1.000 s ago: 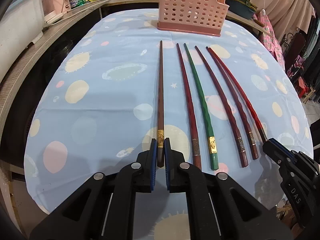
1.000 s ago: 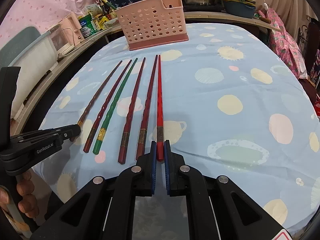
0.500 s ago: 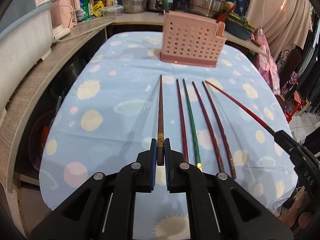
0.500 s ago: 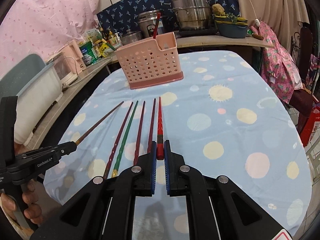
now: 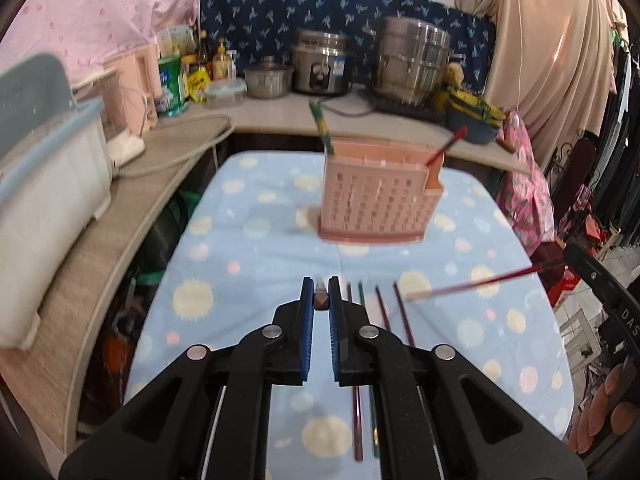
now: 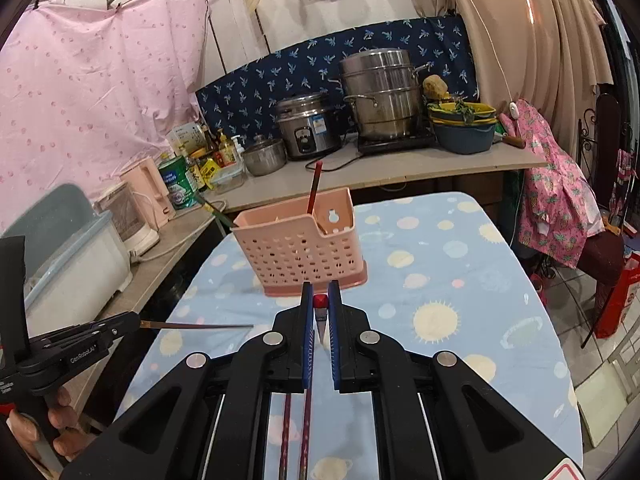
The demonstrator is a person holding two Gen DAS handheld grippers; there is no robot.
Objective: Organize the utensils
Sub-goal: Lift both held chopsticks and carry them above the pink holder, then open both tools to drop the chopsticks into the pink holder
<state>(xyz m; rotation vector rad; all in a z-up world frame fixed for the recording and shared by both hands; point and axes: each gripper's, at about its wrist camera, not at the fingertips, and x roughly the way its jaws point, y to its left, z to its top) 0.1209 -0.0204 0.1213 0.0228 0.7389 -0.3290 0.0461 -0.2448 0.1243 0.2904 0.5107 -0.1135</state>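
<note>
A brown chopstick [image 5: 321, 299] is clamped end-on between the closed jaws of the left gripper [image 5: 321, 300], lifted clear of the blue planet-print cloth on the counter [image 5: 248, 264]; from the right wrist view its shaft [image 6: 196, 325] is seen sticking out level from that gripper [image 6: 138, 323], which is held by a hand [image 6: 60, 412] at the lower left. A red chopstick [image 6: 321, 312] is pinched in the closed jaws of the right gripper [image 6: 321, 304], its red end showing between the pads; in the left wrist view it [image 5: 472, 283] is seen blurred, slanting over the cloth from the right gripper [image 5: 570, 252] at the right edge. Four chopsticks [image 5: 380, 312] are left lying side by side on the cloth, just right of the left jaws, partly hidden under the gripper body. The pink perforated utensil holder [image 6: 304, 252] is standing upright further along the counter, with a green chopstick [image 5: 323, 130] leaning out at its left end and a red one [image 6: 314, 188] in its small right compartment. Pots and a rice cooker [image 6: 308, 126] are seen on a shelf behind.
</note>
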